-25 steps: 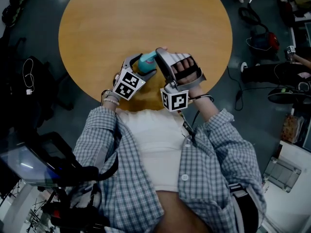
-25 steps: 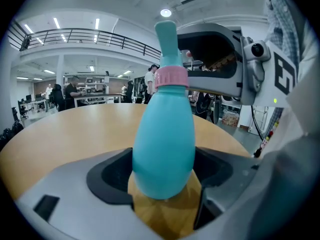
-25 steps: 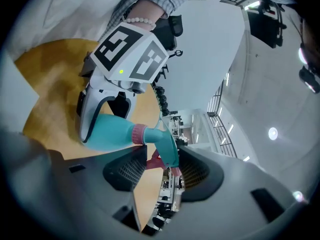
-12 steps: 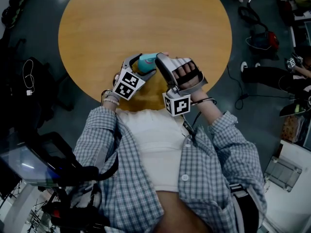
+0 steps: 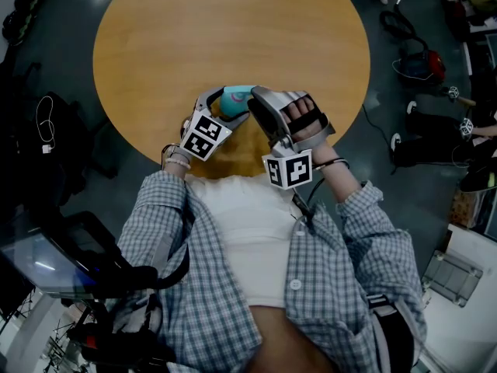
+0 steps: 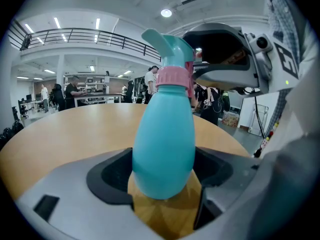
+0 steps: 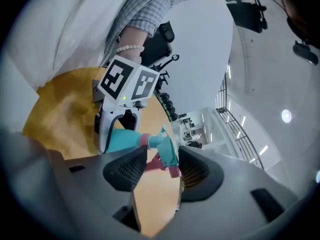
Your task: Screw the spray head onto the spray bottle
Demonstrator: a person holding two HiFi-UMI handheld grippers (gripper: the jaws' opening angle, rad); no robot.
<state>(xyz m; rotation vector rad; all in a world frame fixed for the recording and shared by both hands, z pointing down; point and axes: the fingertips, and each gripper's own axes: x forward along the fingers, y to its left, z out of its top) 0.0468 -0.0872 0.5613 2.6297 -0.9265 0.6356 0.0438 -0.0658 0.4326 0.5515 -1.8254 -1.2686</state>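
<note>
Your left tongs (image 6: 164, 180) were clenched on the fat bottom of the teal spray bottle (image 6: 163, 134), over the near side of the round worktop (image 5: 233, 29). Only that view showed the pink ring (image 6: 175, 77) under the spray head (image 7: 167, 146). Your right tongs (image 7: 162, 170) squeezed that head; only their view showed its pink trigger (image 7: 159, 163). Your head view showed just a teal bit.

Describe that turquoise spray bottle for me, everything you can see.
The turquoise plastic spray bottle has a smooth egg-shaped body, a pink collar and a turquoise spray head with a pink trigger. The left gripper clamps its body; the right gripper pinches the head. It is held over the round wooden table.
</note>
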